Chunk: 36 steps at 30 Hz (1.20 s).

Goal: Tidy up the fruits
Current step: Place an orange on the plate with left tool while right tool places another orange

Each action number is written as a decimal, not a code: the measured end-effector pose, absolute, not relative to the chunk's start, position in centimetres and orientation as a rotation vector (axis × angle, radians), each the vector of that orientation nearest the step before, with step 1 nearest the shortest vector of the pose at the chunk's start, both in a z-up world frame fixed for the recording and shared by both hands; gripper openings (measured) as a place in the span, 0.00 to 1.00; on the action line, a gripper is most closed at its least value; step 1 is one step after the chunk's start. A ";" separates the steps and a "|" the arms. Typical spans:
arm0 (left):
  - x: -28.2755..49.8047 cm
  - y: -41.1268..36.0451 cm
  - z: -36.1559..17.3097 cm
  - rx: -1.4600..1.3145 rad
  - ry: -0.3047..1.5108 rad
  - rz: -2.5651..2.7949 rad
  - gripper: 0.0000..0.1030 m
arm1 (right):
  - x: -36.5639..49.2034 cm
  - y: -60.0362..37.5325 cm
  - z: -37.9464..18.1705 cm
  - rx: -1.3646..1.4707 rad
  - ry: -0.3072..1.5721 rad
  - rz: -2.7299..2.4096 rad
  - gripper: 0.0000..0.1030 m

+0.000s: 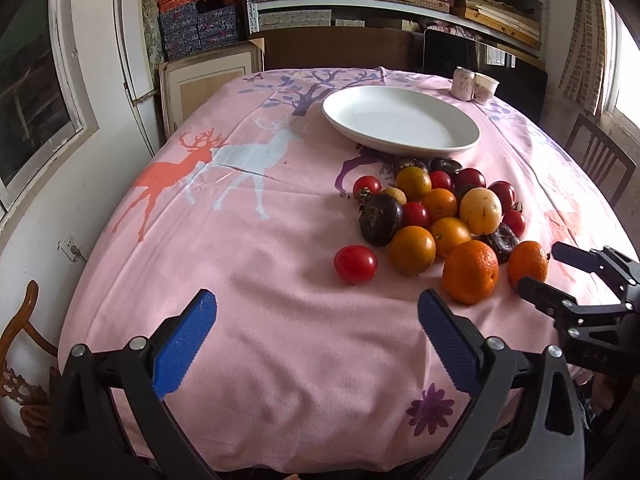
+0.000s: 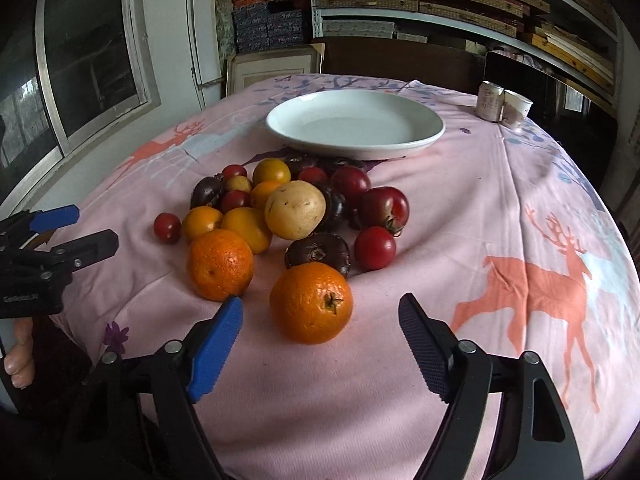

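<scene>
A heap of fruit [image 1: 440, 208] lies on the pink deer-print cloth: red tomatoes, small yellow-orange citrus, dark purple fruits and a pale yellow one [image 2: 296, 210]. Behind the heap stands a white plate [image 1: 400, 120] [image 2: 356, 120] with nothing on it. Two big oranges sit nearest me. My right gripper [image 2: 321, 304] is open and straddles the nearer orange [image 2: 312, 302], with a gap on both sides of it. In the left wrist view the right gripper [image 1: 540, 267] shows at the right edge, around that orange [image 1: 528, 264]. My left gripper [image 1: 318, 308] is open over bare cloth, left of the other orange [image 1: 471, 272].
A can [image 2: 490, 100] and a paper cup [image 2: 516, 108] stand at the table's far right. Chairs stand beside the table [image 1: 600, 156] [image 1: 20, 332]. Shelves of boxes fill the back wall. The left gripper [image 2: 94, 225] and a person's fingers [image 2: 20, 356] show at the left edge.
</scene>
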State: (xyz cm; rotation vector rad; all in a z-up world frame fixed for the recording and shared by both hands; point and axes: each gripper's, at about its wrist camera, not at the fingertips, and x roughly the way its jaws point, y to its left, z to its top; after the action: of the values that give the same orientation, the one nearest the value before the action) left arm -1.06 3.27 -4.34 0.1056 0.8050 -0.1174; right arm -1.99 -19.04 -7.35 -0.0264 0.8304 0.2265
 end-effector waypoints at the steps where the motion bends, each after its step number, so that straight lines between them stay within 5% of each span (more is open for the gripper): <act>1: -1.2 3.3 -4.4 0.108 0.802 -0.126 0.96 | -1.6 -18.9 -7.8 -0.017 0.849 0.238 0.59; 2: -1.4 3.2 -4.4 0.110 0.800 -0.140 0.96 | -1.3 -18.8 -8.1 -0.013 0.856 0.233 0.44; 20: -0.8 -7.1 -6.3 0.238 0.729 -0.294 0.95 | -5.0 -27.0 -7.9 0.056 0.772 0.040 0.44; 22: -0.5 -7.4 -6.8 0.246 0.743 -0.269 0.64 | -5.0 -27.2 -8.2 0.063 0.779 0.046 0.44; 27: -0.6 -8.8 -7.8 0.286 0.764 -0.278 0.45 | -5.3 -27.4 -8.5 0.066 0.768 0.060 0.44; 36: -0.8 -8.6 -7.1 0.241 0.739 -0.297 0.43 | -5.5 -28.0 -8.1 0.089 0.759 0.086 0.44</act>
State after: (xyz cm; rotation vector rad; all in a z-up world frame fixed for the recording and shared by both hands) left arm -0.78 -8.62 -7.08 0.2408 0.7391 -0.2970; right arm -5.49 -28.01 -8.14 0.0890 0.7592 0.0855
